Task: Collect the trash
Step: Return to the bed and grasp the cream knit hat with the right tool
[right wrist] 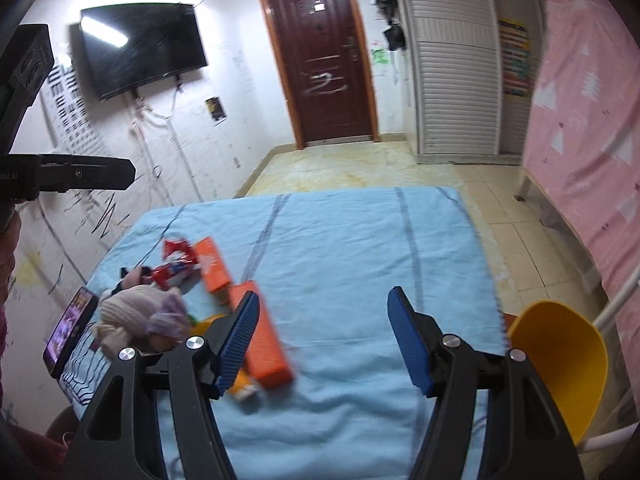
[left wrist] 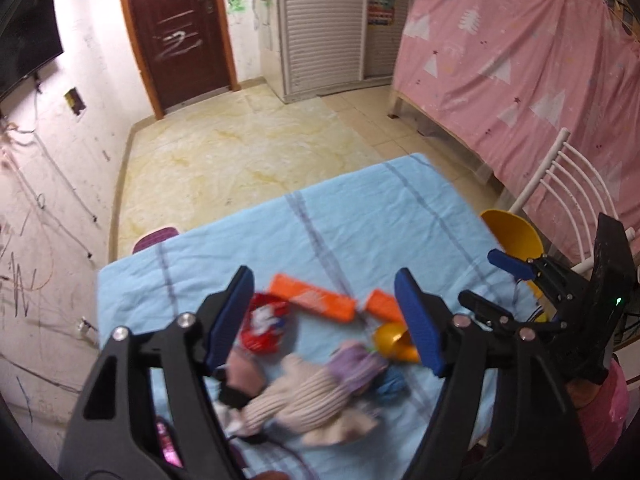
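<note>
Left hand-held gripper [left wrist: 326, 320]: right up at the lens, fingers spread wide, nothing between them, hanging over the knitted pile.
Right hand-held gripper [right wrist: 322, 336]: also spread wide and holding nothing, over the table to the right of the knitted pile; it shows at the right edge of the left wrist view too.
Knitted pile [left wrist: 316, 392]: cream, lilac and pink woollens heaped on the near-left part of the table, a blue scrap peeking out at its right side.
Red wrapper [left wrist: 264, 326]: crumpled snack packet, just behind the knitted pile, touching the long orange box.
Long orange box [left wrist: 312, 298]: lies flat beyond the knitted pile, just past the red wrapper.
Second orange box [right wrist: 262, 340]: to the right of the knitted pile, its near end running under the right gripper's left finger in the right wrist view.
Yellow-orange piece [left wrist: 394, 340]: rounded and shiny, right beside the knitted pile; what it is, I cannot tell through the blur.
Phone [right wrist: 70, 330]: screen lit, at the table edge left of the knitted pile.
Table [right wrist: 360, 240]: covered in a light blue striped cloth.
Yellow chair [right wrist: 560, 364]: off the table's right edge, well apart from the knitted pile.
</note>
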The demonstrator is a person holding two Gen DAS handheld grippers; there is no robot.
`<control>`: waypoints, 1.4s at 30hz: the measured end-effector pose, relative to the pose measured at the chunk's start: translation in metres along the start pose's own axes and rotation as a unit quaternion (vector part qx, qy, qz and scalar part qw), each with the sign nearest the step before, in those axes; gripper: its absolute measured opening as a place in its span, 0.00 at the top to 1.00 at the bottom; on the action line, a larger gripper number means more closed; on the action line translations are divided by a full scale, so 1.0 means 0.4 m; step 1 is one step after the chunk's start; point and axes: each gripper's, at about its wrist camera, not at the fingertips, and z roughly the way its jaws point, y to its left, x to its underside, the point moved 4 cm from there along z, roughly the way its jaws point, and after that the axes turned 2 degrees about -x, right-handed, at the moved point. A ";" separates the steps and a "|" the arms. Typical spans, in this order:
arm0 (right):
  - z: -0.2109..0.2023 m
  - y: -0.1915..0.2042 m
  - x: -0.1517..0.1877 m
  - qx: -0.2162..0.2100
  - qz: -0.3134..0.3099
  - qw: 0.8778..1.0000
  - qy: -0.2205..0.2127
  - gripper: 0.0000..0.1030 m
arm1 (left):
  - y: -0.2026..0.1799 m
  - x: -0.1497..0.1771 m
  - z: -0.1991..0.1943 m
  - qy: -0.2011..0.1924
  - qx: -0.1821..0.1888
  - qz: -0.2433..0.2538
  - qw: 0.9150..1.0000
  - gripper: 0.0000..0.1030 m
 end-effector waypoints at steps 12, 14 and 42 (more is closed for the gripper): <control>0.021 0.212 0.002 -0.055 -0.054 0.997 0.019 0.42 | 0.201 0.147 0.021 0.036 -0.018 -0.051 0.998 0.32; 0.020 0.245 0.005 -0.061 -0.066 0.996 0.021 0.42 | 0.219 0.167 0.033 0.042 -0.015 -0.057 0.997 0.32; 0.128 0.406 0.052 -0.078 -0.099 0.990 0.069 0.55 | 0.274 0.262 0.165 0.088 0.031 -0.095 0.991 0.32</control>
